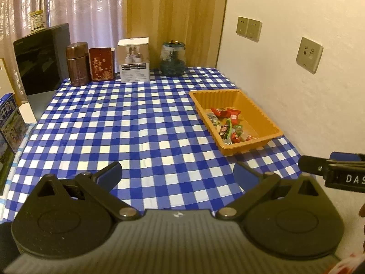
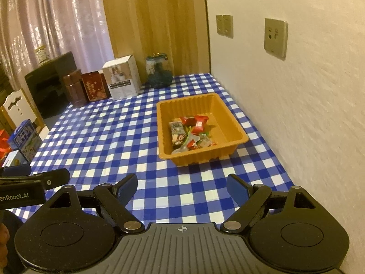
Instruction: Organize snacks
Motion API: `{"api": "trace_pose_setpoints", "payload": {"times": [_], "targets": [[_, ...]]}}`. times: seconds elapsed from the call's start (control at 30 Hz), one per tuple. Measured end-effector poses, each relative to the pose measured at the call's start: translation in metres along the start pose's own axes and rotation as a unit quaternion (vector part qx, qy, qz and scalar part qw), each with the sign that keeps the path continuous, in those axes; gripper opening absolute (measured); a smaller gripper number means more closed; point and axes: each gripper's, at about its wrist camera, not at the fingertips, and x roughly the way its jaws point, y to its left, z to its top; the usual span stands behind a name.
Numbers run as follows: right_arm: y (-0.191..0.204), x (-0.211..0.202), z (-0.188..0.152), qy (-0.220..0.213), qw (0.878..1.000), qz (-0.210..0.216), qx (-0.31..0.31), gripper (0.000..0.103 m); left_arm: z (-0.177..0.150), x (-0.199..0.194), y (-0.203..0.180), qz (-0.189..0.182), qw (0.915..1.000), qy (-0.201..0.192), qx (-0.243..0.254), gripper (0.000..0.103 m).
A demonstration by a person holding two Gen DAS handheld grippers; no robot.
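Lying ahead of both spread, empty tools [image 2: 182, 188]: snacks [image 2: 189, 132].

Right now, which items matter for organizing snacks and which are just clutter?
Job: orange tray; wrapped snacks in it; both tongs, open and empty: left, right.

Clutter: brown canister; red tin; white box; glass jar.

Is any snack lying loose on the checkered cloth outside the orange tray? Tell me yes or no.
No. In the right wrist view every wrapped snack sits inside the orange tray, and the checkered cloth around it is bare.
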Motion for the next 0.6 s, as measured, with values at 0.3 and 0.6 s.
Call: {"api": "trace_pose_setpoints", "payload": {"times": [0.3, 0.6], "targets": [[0.0047, 0.0008, -0.0006, -0.001, 1.0, 0.005, -0.005, 0.085, -0.0011, -0.0036, 0.0023, 0.002, 1.0, 0.0, -0.002, 0.103], [0.0032, 0.0009, -0.0008, -0.001, 1.0, 0.005, -0.004, 0.085, -0.0005, -0.0035, 0.002, 0.001, 1.0, 0.0, -0.003, 0.103]]}}
